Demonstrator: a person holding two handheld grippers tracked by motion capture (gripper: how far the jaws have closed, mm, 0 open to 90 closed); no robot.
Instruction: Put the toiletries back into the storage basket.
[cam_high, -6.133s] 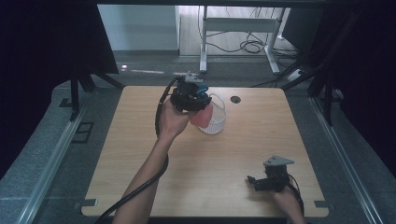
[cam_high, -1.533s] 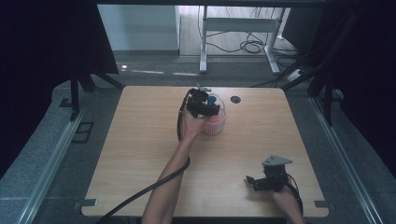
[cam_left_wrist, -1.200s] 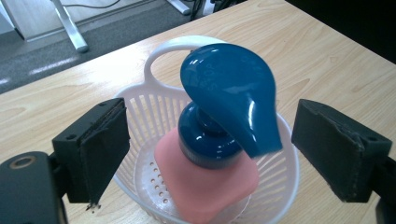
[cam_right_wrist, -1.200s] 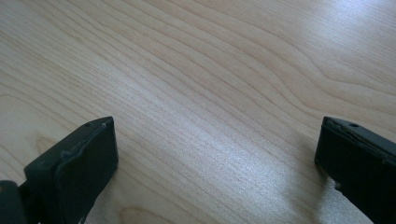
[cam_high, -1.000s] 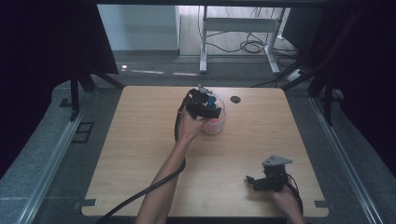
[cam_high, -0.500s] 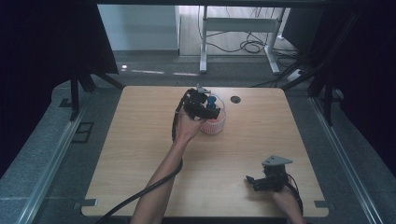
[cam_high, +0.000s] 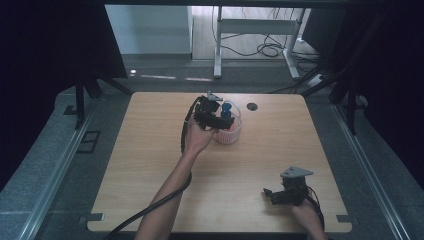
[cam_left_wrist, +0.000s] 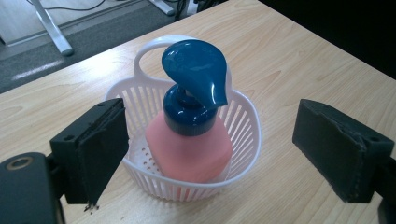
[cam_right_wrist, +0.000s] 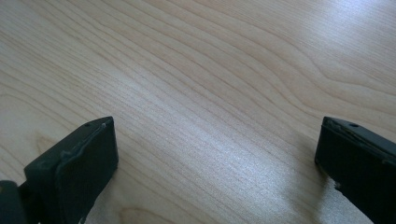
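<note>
A pink pump bottle (cam_left_wrist: 189, 147) with a dark blue pump head (cam_left_wrist: 196, 70) stands upright inside a small white slatted basket (cam_left_wrist: 243, 135) with a loop handle. In the high view the basket (cam_high: 231, 134) sits at the table's back middle, with the blue pump head (cam_high: 226, 108) poking above it. My left gripper (cam_left_wrist: 219, 149) is open, its jaws wide apart just in front of the basket and not touching it; in the high view the left gripper (cam_high: 214, 116) hovers at the basket's left side. My right gripper (cam_high: 272, 194) rests open near the front right, over bare wood (cam_right_wrist: 210, 93).
A dark round grommet hole (cam_high: 251, 106) lies behind the basket to its right. The wooden table (cam_high: 150, 175) has open surface at left and centre front. Beyond the far edge stand white desk legs (cam_high: 217, 45) and floor cables.
The left gripper carried the pink bottle to the basket, set it inside, and has opened and drawn slightly back. The right gripper has stayed still.
</note>
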